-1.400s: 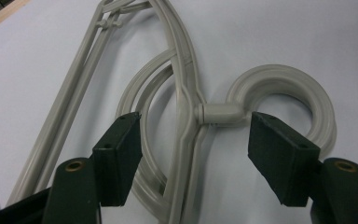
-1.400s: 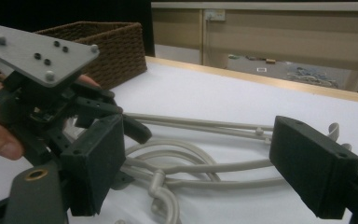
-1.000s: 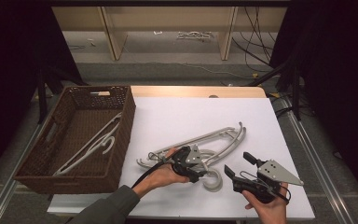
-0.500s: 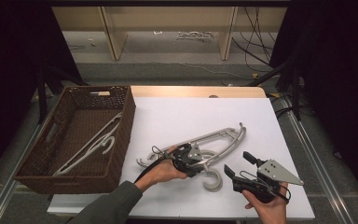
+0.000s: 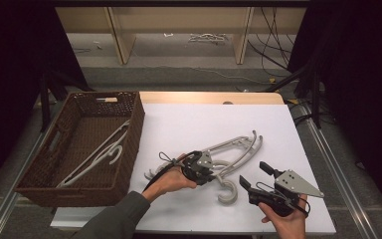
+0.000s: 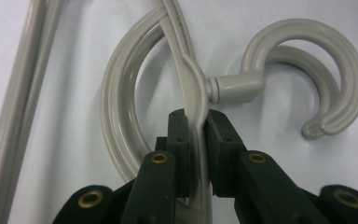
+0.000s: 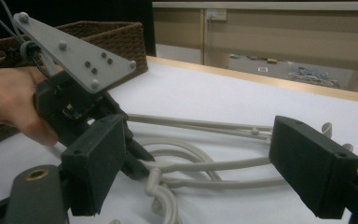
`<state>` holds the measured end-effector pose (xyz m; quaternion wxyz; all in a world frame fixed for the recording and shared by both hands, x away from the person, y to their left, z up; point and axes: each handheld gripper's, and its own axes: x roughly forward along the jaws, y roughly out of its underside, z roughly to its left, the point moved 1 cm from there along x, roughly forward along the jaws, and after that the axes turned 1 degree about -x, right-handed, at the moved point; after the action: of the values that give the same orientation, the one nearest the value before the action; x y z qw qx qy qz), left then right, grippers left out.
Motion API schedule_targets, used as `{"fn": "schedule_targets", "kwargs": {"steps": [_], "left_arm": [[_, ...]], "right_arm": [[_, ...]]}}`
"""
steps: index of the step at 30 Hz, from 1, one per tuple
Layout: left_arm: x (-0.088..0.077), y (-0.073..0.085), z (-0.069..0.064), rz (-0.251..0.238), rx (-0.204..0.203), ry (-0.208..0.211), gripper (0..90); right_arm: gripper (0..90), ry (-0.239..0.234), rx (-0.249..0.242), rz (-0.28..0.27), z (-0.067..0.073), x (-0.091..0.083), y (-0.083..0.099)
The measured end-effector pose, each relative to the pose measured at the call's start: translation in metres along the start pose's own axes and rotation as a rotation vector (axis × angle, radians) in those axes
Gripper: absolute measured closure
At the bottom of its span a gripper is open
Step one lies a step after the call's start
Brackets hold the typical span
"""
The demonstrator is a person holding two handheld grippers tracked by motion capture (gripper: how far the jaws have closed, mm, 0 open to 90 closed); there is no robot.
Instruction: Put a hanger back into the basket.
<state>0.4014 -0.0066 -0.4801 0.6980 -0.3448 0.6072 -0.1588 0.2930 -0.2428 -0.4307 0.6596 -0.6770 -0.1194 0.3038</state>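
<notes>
Two grey plastic hangers [image 5: 238,147] lie overlapped on the white table [image 5: 199,119]. In the left gripper view, my left gripper [image 6: 197,122] is shut on the top hanger's thin bar [image 6: 191,79], just below the neck of its hook [image 6: 335,60]. Its jaws have just been closing with that bar between them. From above, the left gripper [image 5: 210,173] lies low over the hangers, and the hook [image 5: 227,191] curls toward the front edge. My right gripper [image 5: 255,174] is open, held near the front right, and points at the hangers [image 7: 214,163] and the left gripper [image 7: 135,163]. Nothing is between the right gripper's [image 7: 200,158] pads.
A brown wicker basket [image 5: 135,130] stands at the table's left with more grey hangers [image 5: 99,154] inside. Bare white table spreads behind and to the right of the hangers. Beyond the far edge are wooden shelving and floor cables.
The left hand has edged slightly along the hanger toward the hook's neck. The right hand and the hangers have stayed in place.
</notes>
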Motion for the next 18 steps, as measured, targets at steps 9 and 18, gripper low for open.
{"fn": "schedule_targets", "kwargs": {"steps": [9,18], "left_arm": [[-0.015,-0.005,0.008,-0.108,-0.071,-0.029,81.0],[-0.044,-0.007,0.024,-0.214,-0.194,-0.073,81.1]], "right_arm": [[19.6,-0.003,-0.002,-0.004,0.0,0.0,0.0],[19.7,0.001,-0.008,0.006,0.001,0.0,0.0]]}}
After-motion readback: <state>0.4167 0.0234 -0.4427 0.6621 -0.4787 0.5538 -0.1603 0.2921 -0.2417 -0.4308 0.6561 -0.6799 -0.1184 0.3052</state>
